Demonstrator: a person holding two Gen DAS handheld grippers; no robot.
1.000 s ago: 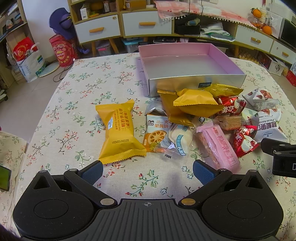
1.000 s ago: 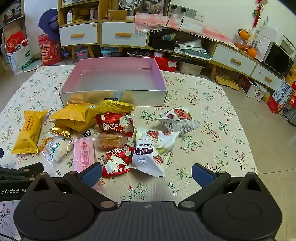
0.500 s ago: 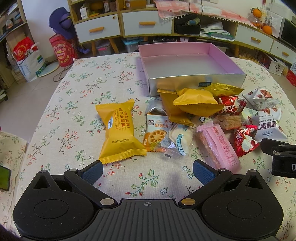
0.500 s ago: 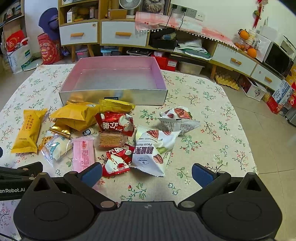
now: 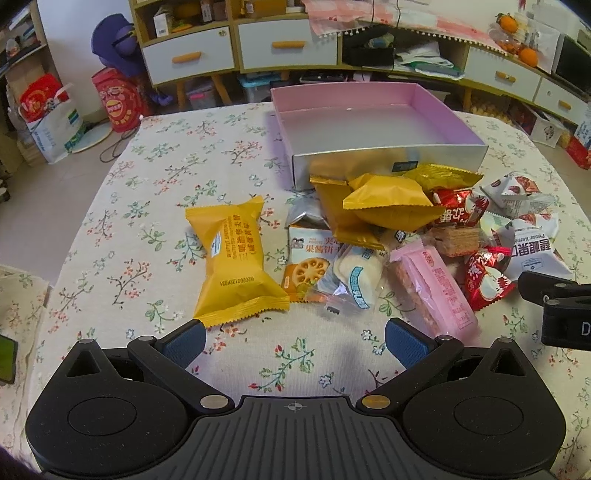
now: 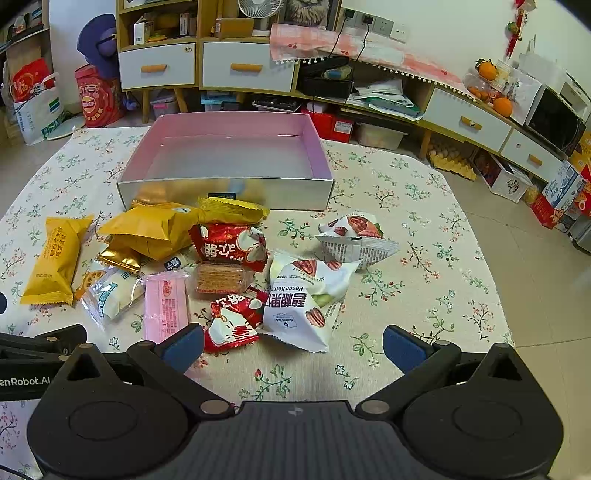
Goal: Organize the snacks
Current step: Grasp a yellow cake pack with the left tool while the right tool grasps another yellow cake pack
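Snacks (image 6: 229,247) lie heaped on the bench (image 6: 399,206) before the pink box (image 6: 229,158); left claw (image 5: 294,341) and right claw (image 6: 293,347) both hover spread, holding nothing.

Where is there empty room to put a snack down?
Inside the pink box nothing lies yet. The tablecloth is bare left of the lone yellow packet, and right of the pecan packets. In front of the box, the snack pile is crowded.

Floral tablecloth (image 5: 184,155); white drawer cabinet (image 6: 159,68); desk fan (image 6: 258,7); oranges (image 6: 487,70); red bag (image 6: 98,98); microwave (image 6: 557,118).
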